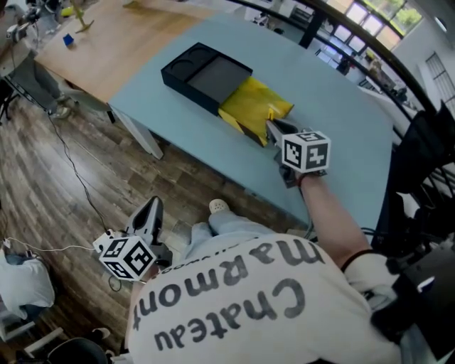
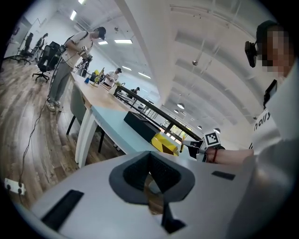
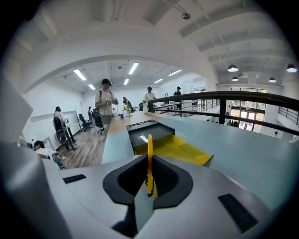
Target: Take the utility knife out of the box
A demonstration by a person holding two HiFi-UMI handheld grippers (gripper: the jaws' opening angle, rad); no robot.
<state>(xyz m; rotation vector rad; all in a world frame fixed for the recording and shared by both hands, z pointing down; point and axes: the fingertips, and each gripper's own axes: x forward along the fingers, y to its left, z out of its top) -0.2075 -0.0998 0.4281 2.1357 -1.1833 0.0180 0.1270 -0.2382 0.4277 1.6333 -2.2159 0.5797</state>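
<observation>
While right tongs (image 3: pixel 149 186) hold the knife (image 3: pixel 149 154), the box (image 1: pixel 186 67) lies open.

I see wood-plank floor (image 1: pixel 64 192), a pale blue table (image 1: pixel 341 106) adjoining a wooden table (image 1: pixel 121 35), a black railing (image 3: pixel 243 96), windows (image 1: pixel 370 15) beyond it, strip lights (image 3: pixel 133 68) overhead.

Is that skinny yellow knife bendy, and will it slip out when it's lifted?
Probably stiff: the yellow knife stands straight between the right gripper's fingers without drooping. It might twist or slip, since they pinch only one thin end. Likely light, being so slim.
</observation>
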